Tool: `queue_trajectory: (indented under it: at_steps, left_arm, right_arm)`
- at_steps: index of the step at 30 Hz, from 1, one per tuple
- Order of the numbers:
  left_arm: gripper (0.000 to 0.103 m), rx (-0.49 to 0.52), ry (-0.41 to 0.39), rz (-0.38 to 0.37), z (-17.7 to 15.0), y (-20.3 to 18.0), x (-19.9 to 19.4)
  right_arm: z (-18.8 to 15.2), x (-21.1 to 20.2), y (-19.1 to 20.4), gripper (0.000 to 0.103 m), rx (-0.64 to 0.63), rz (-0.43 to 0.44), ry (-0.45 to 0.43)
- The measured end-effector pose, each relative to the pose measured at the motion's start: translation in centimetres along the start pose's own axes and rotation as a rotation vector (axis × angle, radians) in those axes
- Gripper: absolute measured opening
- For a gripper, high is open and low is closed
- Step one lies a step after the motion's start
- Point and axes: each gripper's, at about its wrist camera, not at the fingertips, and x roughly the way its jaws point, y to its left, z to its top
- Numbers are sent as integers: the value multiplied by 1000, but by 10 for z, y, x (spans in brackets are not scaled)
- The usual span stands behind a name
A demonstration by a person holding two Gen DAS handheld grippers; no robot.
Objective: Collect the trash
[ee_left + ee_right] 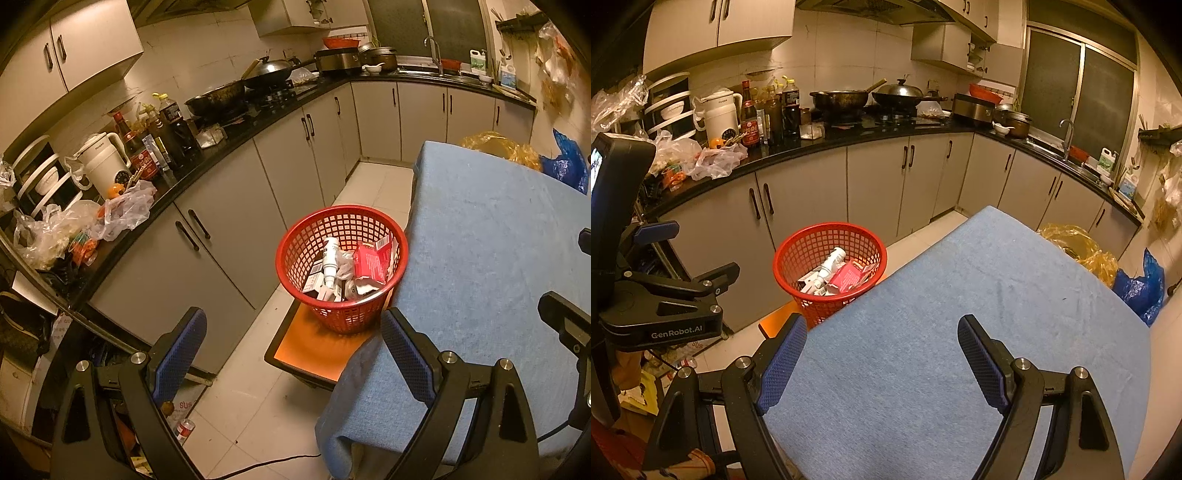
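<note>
A red mesh basket (295, 254) (798, 243) stands on an orange stool (314, 347) beside the table. In it lie a white bottle (330, 260) (830, 264), a red carton (371, 264) (847, 277) and other wrappers. My left gripper (293, 334) is open and empty, hanging over the floor and the table's corner, short of the basket. My right gripper (882, 338) is open and empty above the blue tablecloth (960, 295) (480, 240). The left gripper's body (668, 302) shows at the left of the right wrist view.
A black counter (221, 147) with bottles, woks (846, 98), a white kettle (101, 158) and plastic bags (125, 210) runs along grey cabinets. Yellow (1078, 247) and blue (1141, 288) bags lie at the table's far end. A sink (1067, 147) is at the right.
</note>
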Motion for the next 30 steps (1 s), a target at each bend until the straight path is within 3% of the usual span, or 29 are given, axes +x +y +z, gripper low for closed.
queue_trajectory:
  at_steps: [30]
  left_arm:
    - [95,17,9,-11,-1,0,9]
  right_arm:
    - [-4,9,-9,87,17,-2,25]
